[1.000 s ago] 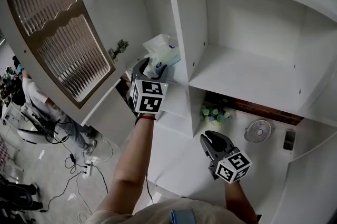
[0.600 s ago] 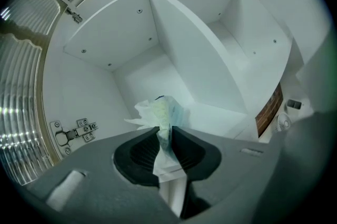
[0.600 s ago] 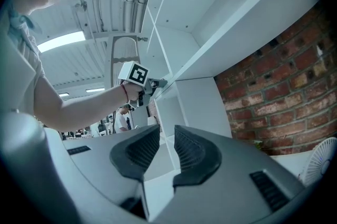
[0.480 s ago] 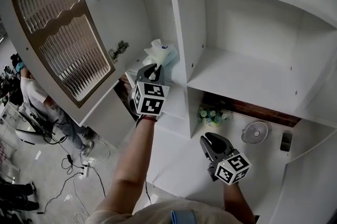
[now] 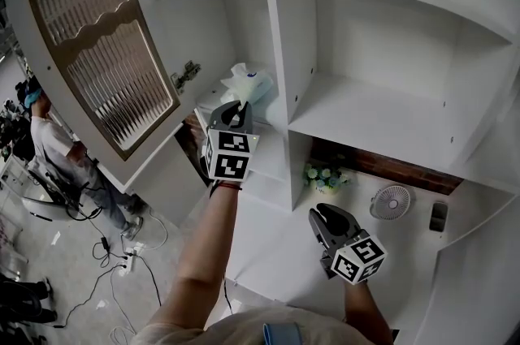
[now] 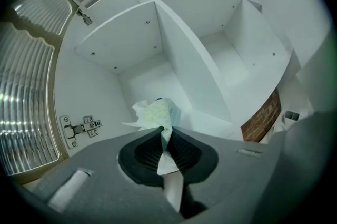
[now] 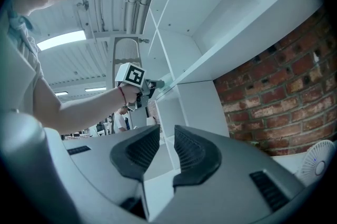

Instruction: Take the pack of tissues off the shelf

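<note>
Pack half hidden, small things unclear

In the head view the left gripper (image 5: 236, 109), whose fingers have just been closing on a fold of tissue, covers the lower part of the pack (image 5: 248, 82); only its crumpled top shows. In the left gripper view the gripper's own body hides the pack's base, so whether it rests on the shelf (image 5: 272, 142) cannot be told. The door (image 5: 97, 35) is cut off by the top edge. A dark thing (image 5: 438, 216) beside the fan (image 5: 393, 201) is too small to name. In the right gripper view the fan is cut by the picture's right rim.
</note>
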### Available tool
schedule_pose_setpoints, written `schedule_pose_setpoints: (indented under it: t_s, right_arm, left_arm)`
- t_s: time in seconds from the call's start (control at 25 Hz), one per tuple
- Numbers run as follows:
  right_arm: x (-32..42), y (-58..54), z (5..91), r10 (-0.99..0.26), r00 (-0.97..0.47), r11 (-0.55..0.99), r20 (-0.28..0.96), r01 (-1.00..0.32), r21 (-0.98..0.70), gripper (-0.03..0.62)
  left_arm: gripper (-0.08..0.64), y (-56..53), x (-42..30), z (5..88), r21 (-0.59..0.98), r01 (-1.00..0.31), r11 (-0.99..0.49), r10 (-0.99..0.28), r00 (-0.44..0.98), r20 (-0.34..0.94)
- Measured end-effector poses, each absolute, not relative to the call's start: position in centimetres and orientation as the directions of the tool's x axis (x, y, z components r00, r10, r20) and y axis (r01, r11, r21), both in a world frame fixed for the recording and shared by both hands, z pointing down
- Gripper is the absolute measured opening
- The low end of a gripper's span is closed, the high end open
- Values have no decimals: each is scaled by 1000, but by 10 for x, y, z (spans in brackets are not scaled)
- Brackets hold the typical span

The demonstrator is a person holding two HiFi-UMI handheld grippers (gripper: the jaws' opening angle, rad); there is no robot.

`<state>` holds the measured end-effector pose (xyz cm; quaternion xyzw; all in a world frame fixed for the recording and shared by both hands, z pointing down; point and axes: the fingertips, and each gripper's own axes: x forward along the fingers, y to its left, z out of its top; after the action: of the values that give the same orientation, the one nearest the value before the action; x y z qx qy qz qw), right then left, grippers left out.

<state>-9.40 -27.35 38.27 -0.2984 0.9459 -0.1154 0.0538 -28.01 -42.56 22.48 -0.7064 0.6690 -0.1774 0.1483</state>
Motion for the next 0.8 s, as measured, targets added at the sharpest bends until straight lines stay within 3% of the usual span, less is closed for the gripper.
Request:
schedule_pose_setpoints:
  t_s: [0.8]
  right_arm:
    - [-104, -232, 381, -530, -848, 827, -24, -511, -234, 81]
  left_arm:
    - [25, -332, -257, 220, -374, -924, -78, -994, 100, -39]
